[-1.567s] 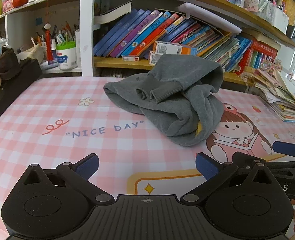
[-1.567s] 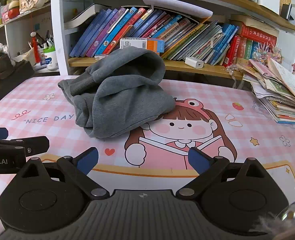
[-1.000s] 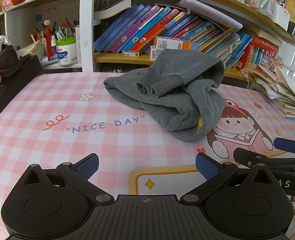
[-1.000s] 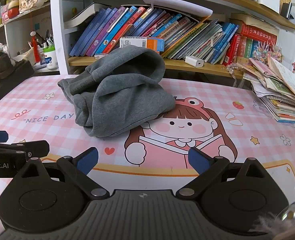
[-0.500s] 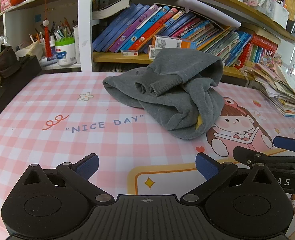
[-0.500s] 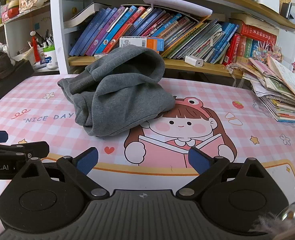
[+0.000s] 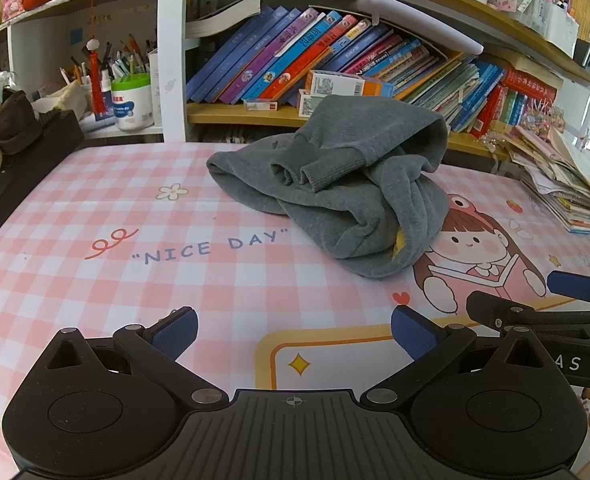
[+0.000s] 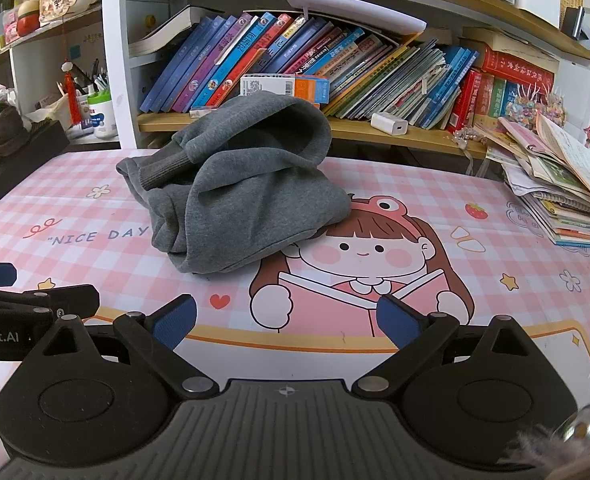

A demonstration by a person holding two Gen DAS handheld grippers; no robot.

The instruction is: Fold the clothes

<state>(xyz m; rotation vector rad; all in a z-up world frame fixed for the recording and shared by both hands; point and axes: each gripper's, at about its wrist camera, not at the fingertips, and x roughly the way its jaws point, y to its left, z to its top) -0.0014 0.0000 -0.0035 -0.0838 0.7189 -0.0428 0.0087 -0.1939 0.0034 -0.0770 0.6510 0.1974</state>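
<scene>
**Grey sweatshirt heaped mid-tabletop, both tongs spread and empty**

We find the grey sweatshirt (image 7: 347, 196) lying in a crumpled heap near the middle of the tabletop (image 7: 95, 200), in front of the bookshelf (image 7: 335, 120). Its long axis runs diagonally in the left wrist view, from the far left down to the near right, where the near end covers part of the cartoon girl print (image 7: 475, 256). A ribbed cuff (image 7: 327, 168) pokes out on top, pointing left, and the rounded opening (a hood or a hem, we cannot tell) gapes toward the right. A yellow tag (image 7: 398, 246) shows at the near fold.

Our left tongs (image 7: 293, 334) hover low over the near part of the tabletop, fingers spread wide and holding nothing. The right tongs (image 8: 287, 318) are spread the same way, also empty, just beside the left ones and well short of the garment.

Compared with the frames from 1.6 seconds ago, the sweatshirt has not shifted on the printed cloth. In the left view it now sits slightly higher and a little more to the left, so those tongs have drifted a touch; the right view is nearly unchanged.
</scene>
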